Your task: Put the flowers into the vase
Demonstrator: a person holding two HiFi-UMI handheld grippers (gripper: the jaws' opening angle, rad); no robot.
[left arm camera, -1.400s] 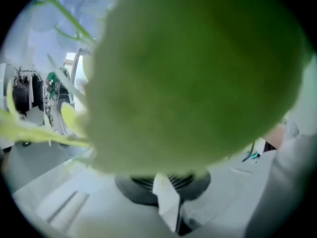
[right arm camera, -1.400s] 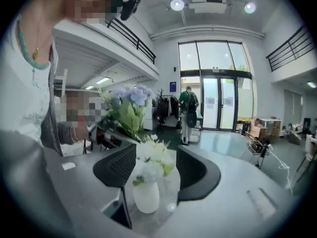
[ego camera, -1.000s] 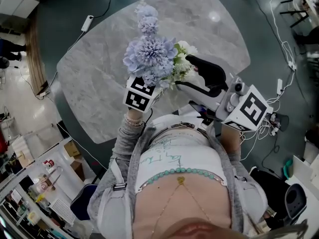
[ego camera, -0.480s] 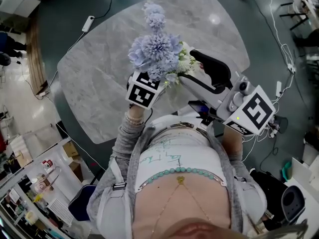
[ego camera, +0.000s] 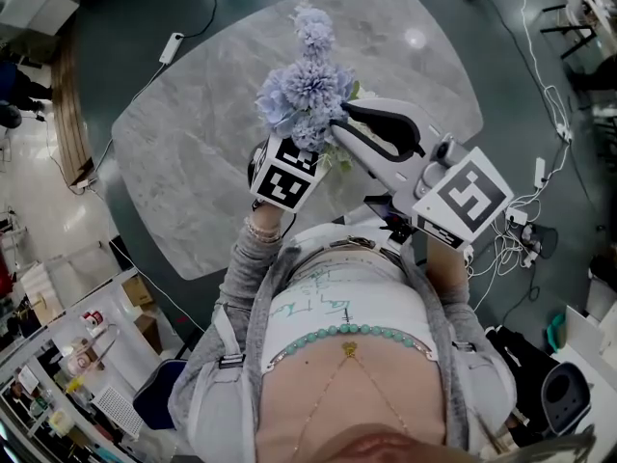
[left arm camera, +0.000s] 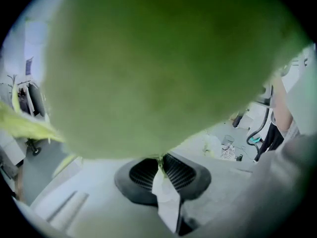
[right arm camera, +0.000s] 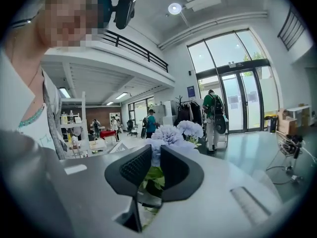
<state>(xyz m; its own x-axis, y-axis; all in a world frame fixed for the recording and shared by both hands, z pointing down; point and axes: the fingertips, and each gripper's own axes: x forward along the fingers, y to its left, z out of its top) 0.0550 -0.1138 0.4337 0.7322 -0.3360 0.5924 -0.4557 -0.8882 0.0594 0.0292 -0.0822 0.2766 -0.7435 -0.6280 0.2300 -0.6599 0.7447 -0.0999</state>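
**Flowers held aloft by both claws**

The blue flowers (ego camera: 307, 90) stand upright above the grey table (ego camera: 193, 152). The left claw (left arm camera: 159, 158) is pinched tight on a thin green stem (a big blurred leaf (left arm camera: 158, 68) fills most of its view). The right claw (right arm camera: 155, 156) has narrowed onto the flowers' leaves just below the blooms.

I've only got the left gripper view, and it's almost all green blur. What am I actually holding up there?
Observer: The head view shows a bunch of pale blue pom-pom flowers standing up from the left gripper.
Operator: Where is the right gripper?
Observer: The right gripper comes in from the person's right, and its tips reach into the bunch just below the blooms.
Operator: Is the table under them?
Observer: Yes, the grey marble-look tabletop lies beneath the bunch in the head view.
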